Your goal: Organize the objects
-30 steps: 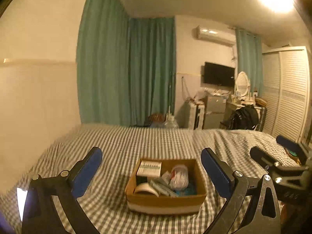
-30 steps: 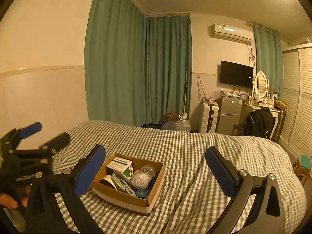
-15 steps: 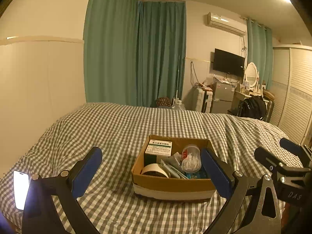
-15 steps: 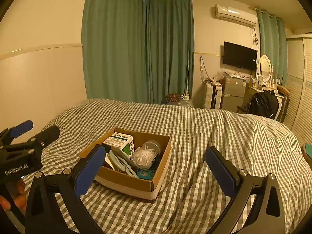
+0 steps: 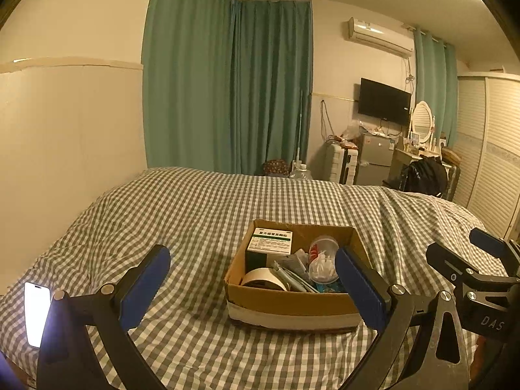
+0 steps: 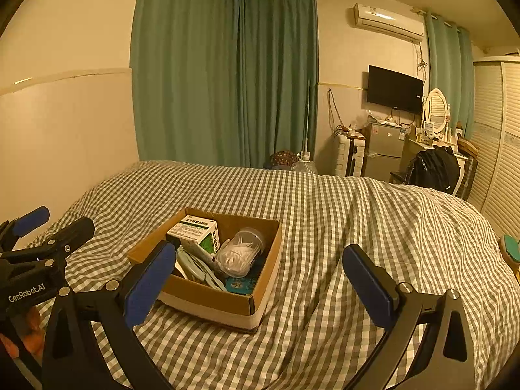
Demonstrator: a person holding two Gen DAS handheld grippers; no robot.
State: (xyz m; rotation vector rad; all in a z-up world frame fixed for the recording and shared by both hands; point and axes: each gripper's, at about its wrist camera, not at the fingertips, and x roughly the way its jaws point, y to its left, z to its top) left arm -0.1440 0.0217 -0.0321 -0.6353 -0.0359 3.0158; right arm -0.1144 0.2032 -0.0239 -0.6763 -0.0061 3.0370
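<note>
An open cardboard box [image 5: 286, 305] [image 6: 224, 302] sits on the checked bed. In it are a green and white medicine carton [image 5: 271, 243] [image 6: 195, 232], a clear jar of cotton swabs [image 5: 321, 265] [image 6: 239, 253], a roll of tape [image 5: 263, 279] and some flat packets [image 6: 198, 268]. My left gripper [image 5: 253, 289] is open and empty, held above the bed just in front of the box. My right gripper [image 6: 256, 287] is open and empty, to the right of the box. Each gripper also shows in the other's view [image 5: 471, 273] [image 6: 39, 243].
A lit phone [image 5: 37, 313] lies on the bed at the near left. The checked bedspread [image 6: 357, 227] is rumpled on the right. A wall and green curtains [image 5: 227, 97] stand behind the bed. A fridge, a television and a wardrobe [image 6: 500, 149] stand at the far right.
Both grippers have tilted down and come nearer to the box, which now sits larger and lower in both views. Both stay open and empty.
</note>
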